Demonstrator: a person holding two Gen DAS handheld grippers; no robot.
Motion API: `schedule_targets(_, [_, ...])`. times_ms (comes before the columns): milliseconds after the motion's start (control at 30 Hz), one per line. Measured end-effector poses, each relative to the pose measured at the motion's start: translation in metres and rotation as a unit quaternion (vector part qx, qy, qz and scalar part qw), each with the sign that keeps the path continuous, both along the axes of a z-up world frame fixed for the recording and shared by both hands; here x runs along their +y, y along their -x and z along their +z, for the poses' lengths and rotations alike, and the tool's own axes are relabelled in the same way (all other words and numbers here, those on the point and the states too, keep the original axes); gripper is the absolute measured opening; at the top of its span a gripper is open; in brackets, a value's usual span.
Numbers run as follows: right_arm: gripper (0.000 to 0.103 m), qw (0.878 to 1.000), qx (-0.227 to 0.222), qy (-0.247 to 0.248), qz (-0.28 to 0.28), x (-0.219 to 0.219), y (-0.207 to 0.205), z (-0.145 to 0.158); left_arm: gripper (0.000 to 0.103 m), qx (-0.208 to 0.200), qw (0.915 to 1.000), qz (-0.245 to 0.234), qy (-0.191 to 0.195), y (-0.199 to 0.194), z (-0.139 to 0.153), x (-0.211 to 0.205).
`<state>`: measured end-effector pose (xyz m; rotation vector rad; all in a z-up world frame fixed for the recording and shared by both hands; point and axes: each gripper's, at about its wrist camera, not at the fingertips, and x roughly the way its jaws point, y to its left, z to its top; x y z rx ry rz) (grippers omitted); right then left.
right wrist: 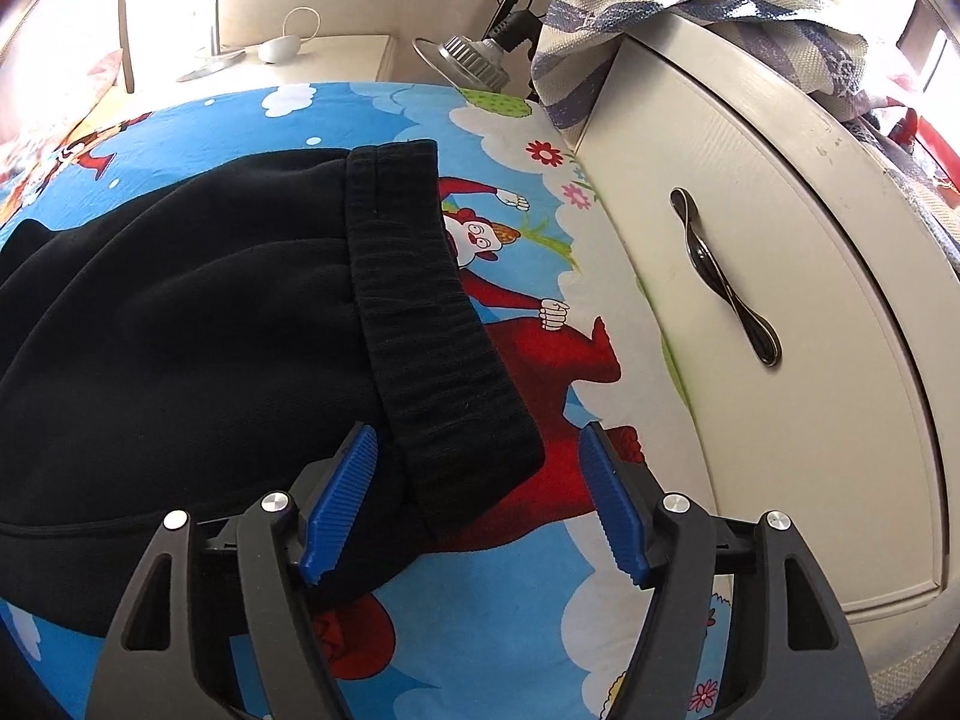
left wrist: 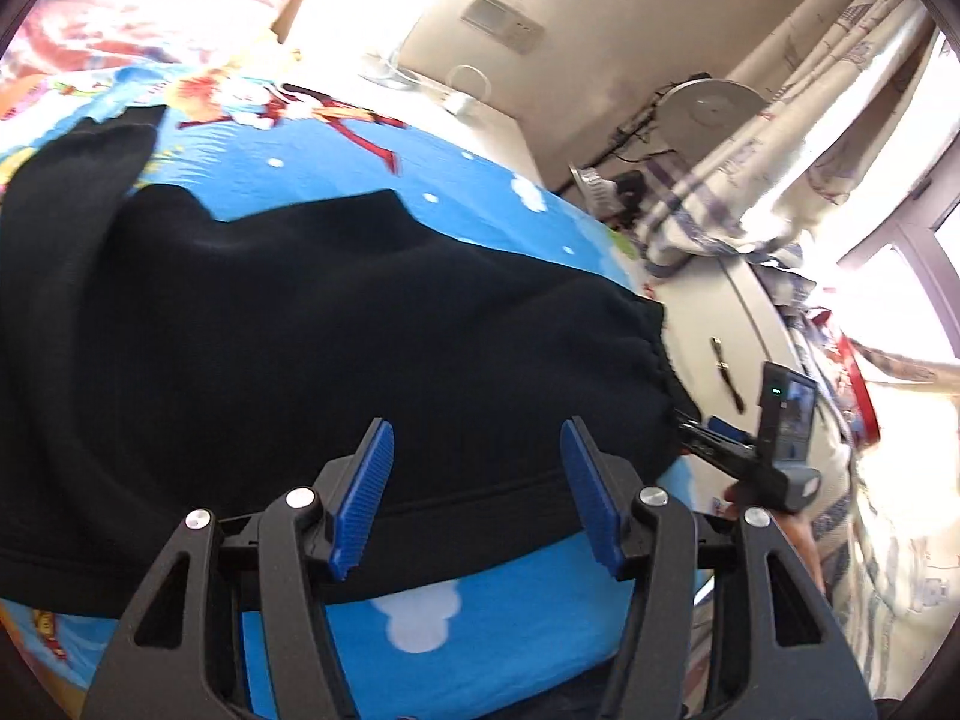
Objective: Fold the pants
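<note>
Black pants (left wrist: 312, 324) lie spread on a bed with a blue cartoon sheet (left wrist: 420, 612). My left gripper (left wrist: 477, 468) is open and empty, its blue pads just above the pants' near hem edge. In the right wrist view the pants (right wrist: 210, 330) show their ribbed elastic waistband (right wrist: 420, 300) at the right end. My right gripper (right wrist: 480, 474) is open, its jaws standing on either side of the waistband's near corner without closing on it. The right gripper also shows in the left wrist view (left wrist: 708, 432), at the waistband end.
A white cabinet (right wrist: 780, 240) with a dark metal handle (right wrist: 720, 282) stands close along the bed's right side, with striped cloth (right wrist: 690, 6) piled on top. A bedside table (right wrist: 336, 54) and a lamp (right wrist: 474, 57) stand beyond the bed.
</note>
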<state>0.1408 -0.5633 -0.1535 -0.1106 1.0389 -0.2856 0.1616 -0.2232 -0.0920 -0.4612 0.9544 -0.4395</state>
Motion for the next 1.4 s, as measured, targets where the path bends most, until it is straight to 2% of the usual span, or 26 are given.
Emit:
schedule_targets(100, [0.067,1.000,0.007,-0.013,0.000,-0.004,-0.002,0.000,0.058,-0.004,0.9984,-0.037,0.043,-0.006,-0.001,-0.024])
schedule_targets(200, [0.067,1.000,0.005,-0.019,-0.005,-0.007,-0.001,0.005,0.058,-0.012,0.9984,-0.047,0.030,-0.009,-0.001,-0.044])
schedule_targets(300, [0.067,1.000,-0.011,0.006,-0.010,-0.004,0.003,0.013,0.058,-0.020,0.9987,-0.046,0.000,-0.011,-0.004,-0.058])
schedule_targets(400, [0.064,0.999,0.010,0.044,0.006,0.005,0.002,0.006,0.058,-0.018,0.9979,-0.060,0.014,-0.017,-0.011,-0.066])
schedule_targets(467, [0.065,0.998,-0.011,0.067,-0.005,0.009,0.008,0.022,0.058,-0.025,0.9971,-0.066,0.029,-0.020,-0.016,-0.068])
schedule_targets(500, [0.068,0.998,-0.029,0.062,0.000,0.014,0.012,0.036,0.058,-0.030,0.9962,-0.071,0.042,-0.023,-0.018,-0.071])
schedule_targets(533, [0.070,0.998,-0.048,0.035,0.022,0.022,0.016,0.055,0.058,-0.029,0.9950,-0.078,0.055,-0.026,-0.022,-0.075])
schedule_targets(567, [0.073,0.995,-0.072,-0.020,0.065,0.033,0.022,0.078,0.058,-0.025,0.9933,-0.092,0.066,-0.030,-0.027,-0.082])
schedule_targets(600, [0.077,0.985,-0.089,-0.092,0.112,0.042,0.027,0.101,0.058,-0.020,0.9909,-0.107,0.079,-0.033,-0.032,-0.089])
schedule_targets(633, [0.080,0.970,-0.104,-0.160,0.153,0.051,0.031,0.124,0.058,-0.018,0.9928,-0.105,0.053,-0.034,-0.035,-0.097])
schedule_targets(667, [0.085,0.955,-0.119,-0.201,0.184,0.061,0.034,0.144,0.058,-0.024,0.9957,-0.089,-0.008,-0.034,-0.035,-0.105])
schedule_targets(700, [0.086,0.947,-0.129,-0.211,0.207,0.073,0.035,0.161,0.058,-0.030,0.9943,-0.069,-0.076,-0.033,-0.035,-0.111])
schedule_targets(733, [0.086,0.944,-0.138,-0.200,0.225,0.088,0.035,0.175,0.058,-0.029,0.9904,-0.047,-0.127,-0.033,-0.035,-0.112])
schedule_targets(833, [0.086,0.940,-0.138,-0.162,0.268,0.135,0.025,0.191,0.059,-0.021,0.9793,0.023,-0.200,-0.033,-0.028,-0.085])
schedule_targets(933, [0.086,0.934,-0.120,-0.151,0.302,0.177,0.002,0.180,0.063,-0.019,0.9611,0.093,-0.259,-0.032,-0.016,-0.041])
schedule_targets(1000, [0.086,0.930,-0.106,-0.151,0.318,0.203,-0.012,0.168,0.063,-0.014,0.9445,0.144,-0.295,-0.034,-0.009,-0.008])
schedule_targets(1067, [0.086,0.924,-0.088,-0.164,0.334,0.223,-0.026,0.154,0.063,-0.001,0.9314,0.183,-0.315,-0.039,-0.005,0.026])
schedule_targets(1133, [0.086,0.919,-0.068,-0.169,0.350,0.244,-0.037,0.140,0.063,0.008,0.9145,0.217,-0.342,-0.044,-0.002,0.055])
schedule_targets(1200, [0.086,0.912,-0.046,-0.177,0.366,0.264,-0.048,0.125,0.063,0.013,0.9023,0.247,-0.353,-0.047,0.005,0.084])
schedule_targets(1333, [0.086,0.894,0.000,-0.200,0.401,0.309,-0.066,0.098,0.063,-0.010,0.8717,0.316,-0.375,-0.049,0.031,0.133])
schedule_targets(1400, [0.086,0.884,0.018,-0.211,0.418,0.333,-0.074,0.088,0.063,-0.023,0.8599,0.340,-0.380,-0.053,0.046,0.153])
